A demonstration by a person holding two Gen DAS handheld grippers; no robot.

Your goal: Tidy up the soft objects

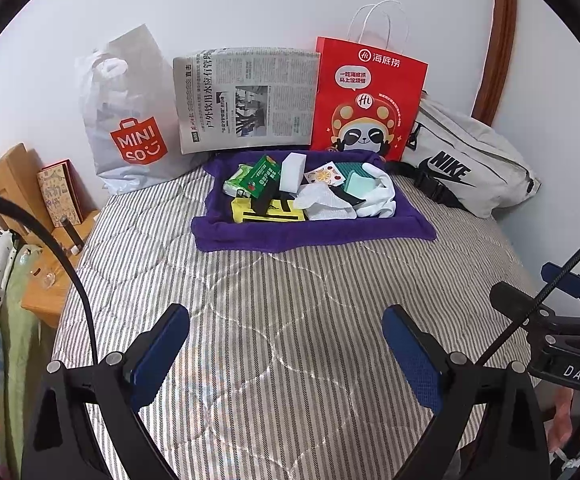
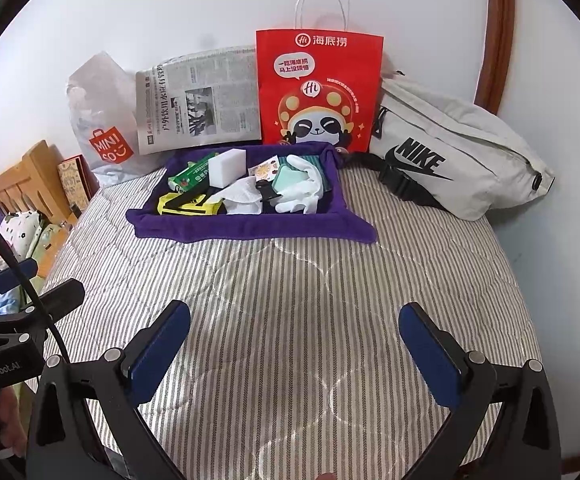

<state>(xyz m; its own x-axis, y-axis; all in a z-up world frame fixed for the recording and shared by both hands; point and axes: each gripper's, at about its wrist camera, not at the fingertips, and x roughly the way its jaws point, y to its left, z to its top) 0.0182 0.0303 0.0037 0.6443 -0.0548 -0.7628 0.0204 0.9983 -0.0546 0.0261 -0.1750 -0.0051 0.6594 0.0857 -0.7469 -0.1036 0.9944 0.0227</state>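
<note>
- Both tools hover low over the striped grey-and-white quilted bed [image 1: 250, 300], well short of the things: the left tool [image 1: 286, 344] has its blue-padded jaws spread wide with nothing between them, and the right tool [image 2: 294, 350] is likewise released and empty.
- Soft objects lie heaped together in a purple cloth tray with raised edges [image 1: 309, 232], which sits on the bed near the wall.
- In the heap: a white foam block [image 1: 293, 168], a green tissue packet [image 1: 264, 176], a yellow-and-black folded cloth [image 1: 268, 210], crumpled white paper towel [image 1: 321, 200], a pale mint sponge [image 1: 359, 184] and a white glove [image 2: 301, 188].
- Behind the tray, against the wall, stand a grey plastic MINISO shopping bag [image 1: 130, 120], a folded newspaper [image 1: 246, 100], a red paper carrier bag with a panda print [image 1: 365, 100] and a pale grey Nike waist bag [image 1: 469, 168].
- Stage, as a judgement: the scene fits two readings. Either the objects are gathered in the tray as the sorted result, or they wait there to be shared out among the bags behind. The pictures do not settle which.
- What any further handling would call for: the items overlap and touch, so a single one would need a narrow, top-down pinch on an exposed edge; the glove and paper towel are limp and may drag neighbours along.
- The tray's cloth walls look soft and could fold if pressed.
</note>
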